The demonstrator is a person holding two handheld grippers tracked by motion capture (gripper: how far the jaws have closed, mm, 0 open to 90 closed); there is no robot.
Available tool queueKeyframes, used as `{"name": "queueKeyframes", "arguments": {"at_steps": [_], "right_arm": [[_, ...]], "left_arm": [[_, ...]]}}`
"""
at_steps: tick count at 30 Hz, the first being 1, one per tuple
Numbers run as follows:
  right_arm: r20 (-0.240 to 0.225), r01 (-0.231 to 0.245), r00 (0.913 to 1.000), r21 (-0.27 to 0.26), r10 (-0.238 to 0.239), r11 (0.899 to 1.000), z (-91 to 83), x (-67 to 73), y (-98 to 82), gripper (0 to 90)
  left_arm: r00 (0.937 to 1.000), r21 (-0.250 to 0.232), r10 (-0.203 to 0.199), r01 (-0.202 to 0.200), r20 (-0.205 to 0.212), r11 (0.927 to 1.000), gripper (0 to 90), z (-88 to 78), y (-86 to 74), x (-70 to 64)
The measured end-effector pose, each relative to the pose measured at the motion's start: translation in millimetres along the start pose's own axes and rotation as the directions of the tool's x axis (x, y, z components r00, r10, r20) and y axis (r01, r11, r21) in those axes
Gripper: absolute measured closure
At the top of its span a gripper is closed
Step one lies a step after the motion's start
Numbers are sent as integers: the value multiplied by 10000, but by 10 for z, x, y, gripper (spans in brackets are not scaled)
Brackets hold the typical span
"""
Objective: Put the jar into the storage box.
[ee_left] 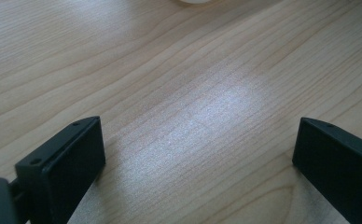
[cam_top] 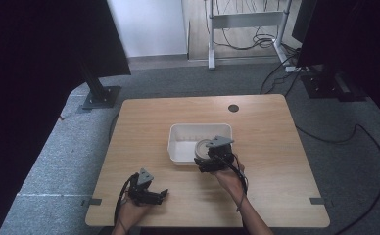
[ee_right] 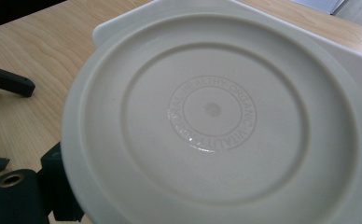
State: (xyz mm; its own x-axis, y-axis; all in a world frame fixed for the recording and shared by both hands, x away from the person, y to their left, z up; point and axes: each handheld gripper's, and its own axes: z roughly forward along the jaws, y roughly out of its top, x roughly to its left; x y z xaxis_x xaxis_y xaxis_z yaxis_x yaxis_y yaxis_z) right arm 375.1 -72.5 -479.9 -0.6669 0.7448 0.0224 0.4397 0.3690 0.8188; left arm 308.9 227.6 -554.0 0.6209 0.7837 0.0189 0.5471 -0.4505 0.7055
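While the left tool (cam_top: 164, 193) idles spread on the table (cam_top: 271, 122), work centers right.
Right tool (cam_top: 203, 164) pinches a round lid (ee_right: 212, 116), tilted over the white tub (cam_top: 178, 147), likely for stowing.

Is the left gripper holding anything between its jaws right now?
No. In the left gripper view the left gripper stands wide open, with bare wooden table between its two jaws.

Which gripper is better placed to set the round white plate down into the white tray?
Right. The right gripper already holds the round white plate at the near edge of the white tray. The left gripper sits open over bare table, nearer the person.
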Motion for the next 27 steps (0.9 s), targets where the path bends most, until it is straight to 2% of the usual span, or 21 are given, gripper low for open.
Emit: {"name": "queueKeyframes", "arguments": {"at_steps": [12, 27], "right_arm": [[169, 87, 9998, 51, -88, 9999, 221, 11, 127, 95], [270, -36, 9996, 112, 33, 9999, 471, -19, 235, 94]], "left_arm": [[10000, -24, -16, 16, 10, 10000, 20, 1, -1, -1], [10000, -29, -23, 23, 6, 10000, 20, 2, -1, -1]]}}
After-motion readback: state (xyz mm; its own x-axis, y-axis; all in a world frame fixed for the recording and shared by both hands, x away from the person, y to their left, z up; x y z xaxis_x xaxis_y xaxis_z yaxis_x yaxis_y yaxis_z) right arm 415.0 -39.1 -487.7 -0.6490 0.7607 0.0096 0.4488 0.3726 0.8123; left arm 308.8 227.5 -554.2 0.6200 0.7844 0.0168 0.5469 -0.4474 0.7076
